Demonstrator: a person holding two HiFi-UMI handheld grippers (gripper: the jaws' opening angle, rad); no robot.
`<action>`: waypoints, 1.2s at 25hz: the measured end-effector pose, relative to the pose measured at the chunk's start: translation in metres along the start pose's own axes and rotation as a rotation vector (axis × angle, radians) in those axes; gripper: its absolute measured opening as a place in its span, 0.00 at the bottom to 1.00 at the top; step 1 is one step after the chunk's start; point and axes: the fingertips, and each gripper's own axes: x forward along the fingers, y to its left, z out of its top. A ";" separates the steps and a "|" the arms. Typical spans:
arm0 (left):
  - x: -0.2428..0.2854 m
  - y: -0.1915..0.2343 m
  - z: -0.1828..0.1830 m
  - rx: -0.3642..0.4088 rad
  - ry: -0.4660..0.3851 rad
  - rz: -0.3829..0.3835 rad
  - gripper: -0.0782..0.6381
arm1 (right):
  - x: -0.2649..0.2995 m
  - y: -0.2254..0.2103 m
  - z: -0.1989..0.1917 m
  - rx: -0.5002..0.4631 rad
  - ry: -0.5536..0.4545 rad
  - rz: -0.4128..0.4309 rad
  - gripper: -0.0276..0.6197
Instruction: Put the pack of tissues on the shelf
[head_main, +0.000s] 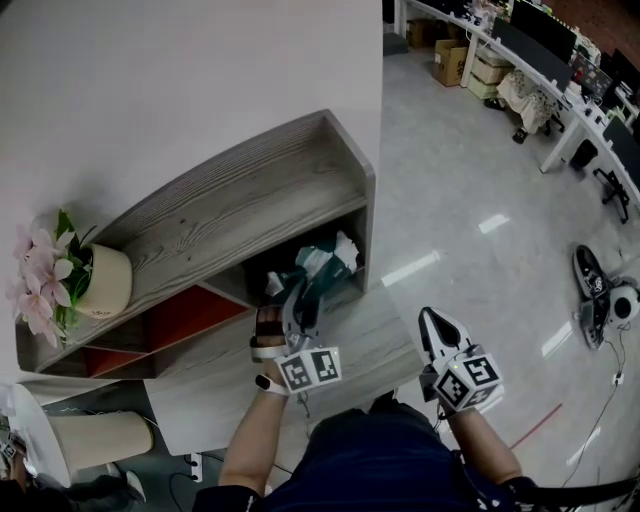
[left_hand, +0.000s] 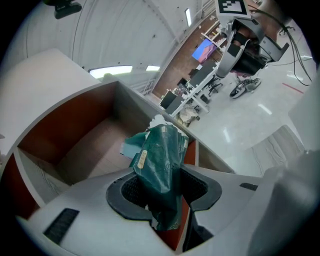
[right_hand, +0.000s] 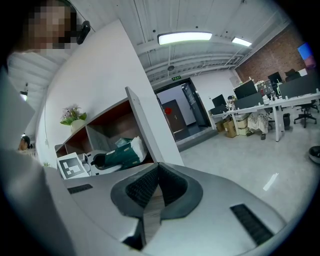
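The pack of tissues (head_main: 320, 268) is dark green plastic with white tissue showing at its far end. My left gripper (head_main: 300, 292) is shut on it and holds it at the mouth of the right-hand compartment of the wooden shelf (head_main: 250, 200). In the left gripper view the pack (left_hand: 160, 165) stands pinched between both pads, and its far end reaches over the compartment floor (left_hand: 95, 145). My right gripper (head_main: 432, 325) hovers shut and empty over the low wooden top, to the right of the shelf. The right gripper view shows the pack (right_hand: 117, 155) at the shelf opening.
A cream pot of pink flowers (head_main: 100, 282) stands on the shelf's top board at the left. Red-backed compartments (head_main: 190, 315) lie to the left of the one with the pack. A glossy floor (head_main: 470, 200) spreads to the right, with desks and boxes (head_main: 500, 60) far off.
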 end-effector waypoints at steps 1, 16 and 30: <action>0.003 0.001 -0.001 0.000 0.003 0.002 0.35 | 0.001 0.000 0.000 0.001 0.001 0.000 0.06; 0.037 -0.001 -0.007 0.029 0.029 -0.015 0.35 | 0.007 -0.002 -0.005 0.012 0.020 -0.007 0.06; 0.058 -0.005 -0.018 0.043 0.059 -0.027 0.35 | 0.014 -0.004 -0.013 0.028 0.040 -0.006 0.06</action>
